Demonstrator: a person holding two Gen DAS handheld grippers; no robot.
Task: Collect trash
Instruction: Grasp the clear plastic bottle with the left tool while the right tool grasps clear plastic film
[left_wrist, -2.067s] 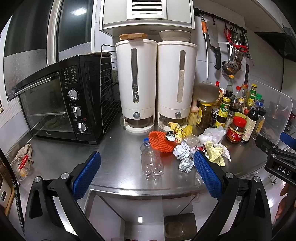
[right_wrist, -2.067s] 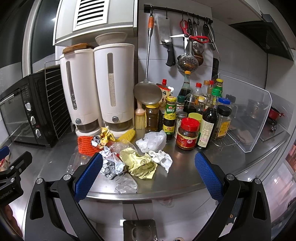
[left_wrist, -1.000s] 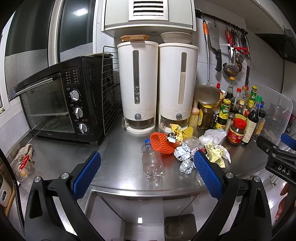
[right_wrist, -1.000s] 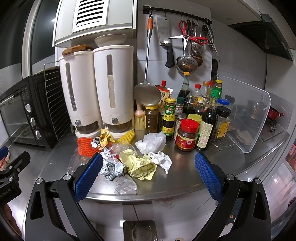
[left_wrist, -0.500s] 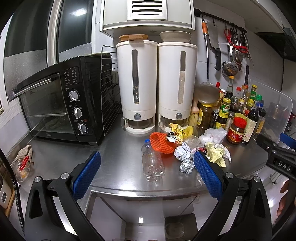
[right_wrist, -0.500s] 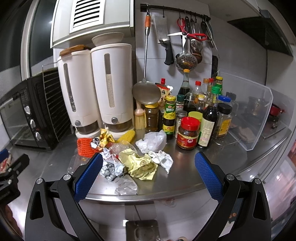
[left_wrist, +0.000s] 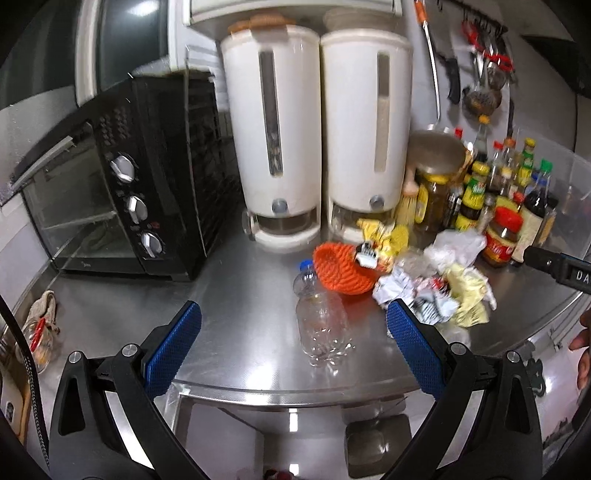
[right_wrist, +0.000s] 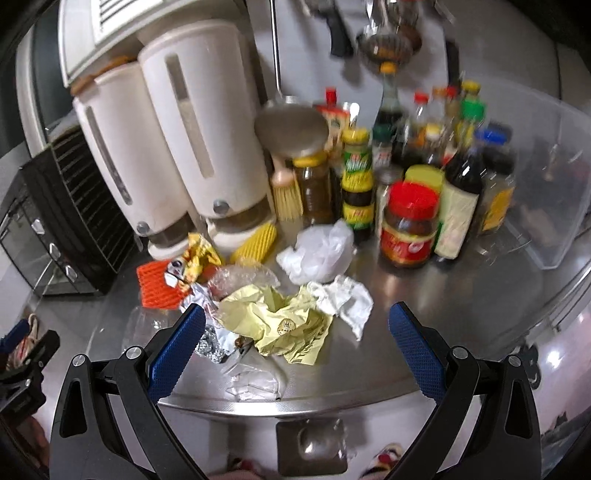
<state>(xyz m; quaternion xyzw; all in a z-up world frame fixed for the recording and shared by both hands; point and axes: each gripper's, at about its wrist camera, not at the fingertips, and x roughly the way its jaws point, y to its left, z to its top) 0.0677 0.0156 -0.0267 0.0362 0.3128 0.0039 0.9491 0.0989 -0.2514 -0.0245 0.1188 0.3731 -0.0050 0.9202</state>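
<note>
Progress: nothing collected as far as I can judge. Both grippers are empty with jaws wide apart; left gripper hangs near the counter edge with the clear empty plastic bottle lying between its fingers' line of sight, right gripper hangs over the trash pile.

Pile sits on the brushed steel countertop, all untouched: crumpled pale-yellow paper wrapper, crumpled white tissue, white plastic bag, crumpled foil ball, orange foam fruit net, yellow snack wrapper, clear film scrap at the near edge. No bin visible in either view, so drop-off point is unknown.

Room: kitchen. Black toaster oven far left, two white grain dispensers at the back, cluster of sauce bottles and a red-lidded jar far right, utensils on a wall rail. Both views are motion-blurred.
</note>
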